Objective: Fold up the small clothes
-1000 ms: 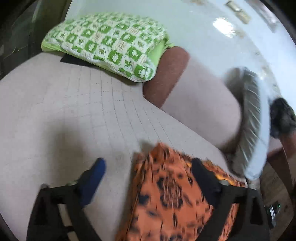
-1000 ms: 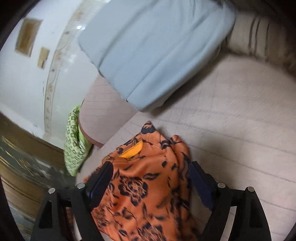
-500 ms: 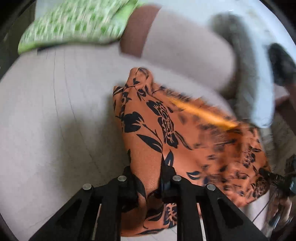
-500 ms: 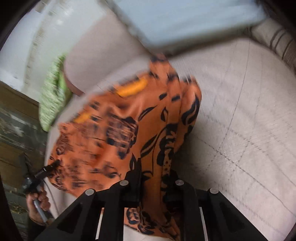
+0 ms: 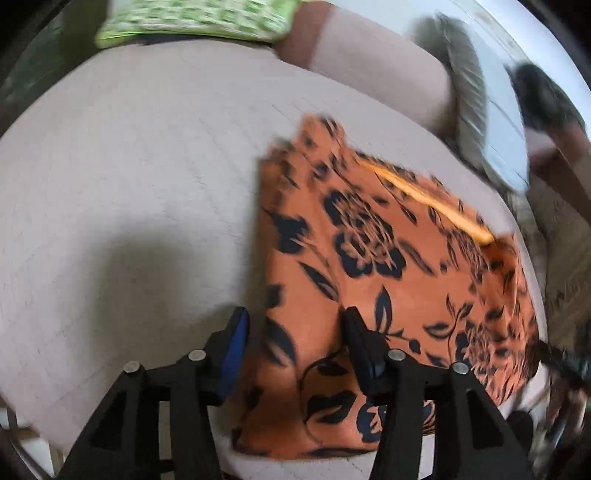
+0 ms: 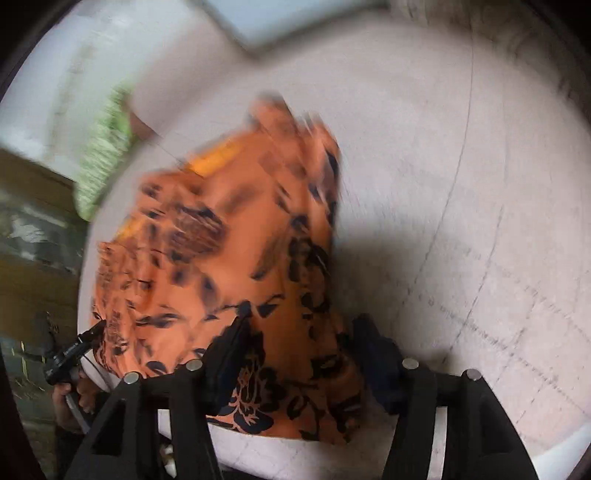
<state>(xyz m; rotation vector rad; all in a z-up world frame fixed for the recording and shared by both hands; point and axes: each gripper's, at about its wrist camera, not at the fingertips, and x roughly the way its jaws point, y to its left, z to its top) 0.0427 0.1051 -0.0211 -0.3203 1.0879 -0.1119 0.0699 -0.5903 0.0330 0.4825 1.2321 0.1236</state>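
Note:
An orange garment with black flowers [image 5: 369, 266] lies spread on the pale quilted sofa seat [image 5: 129, 177]. My left gripper [image 5: 295, 325] is open, its jaws on either side of the garment's near left edge. In the right wrist view the same garment [image 6: 229, 258] lies near the seat's left edge, and my right gripper [image 6: 299, 332] is open over its near right edge. The other gripper [image 6: 74, 350], held in a hand, shows at the far left of that view. Both views are blurred by motion.
A green and white patterned pillow [image 5: 199, 18] lies at the back of the seat. A grey striped cushion [image 5: 469, 85] leans on the pale backrest [image 5: 369, 70]. A light blue cushion [image 6: 288, 14] sits at the back. Wooden floor [image 6: 33, 221] lies beyond the seat edge.
Both grippers were shut on the garment half a second ago and have now opened. The garment has dropped flatter onto the seat, and both grippers have pulled back a little.

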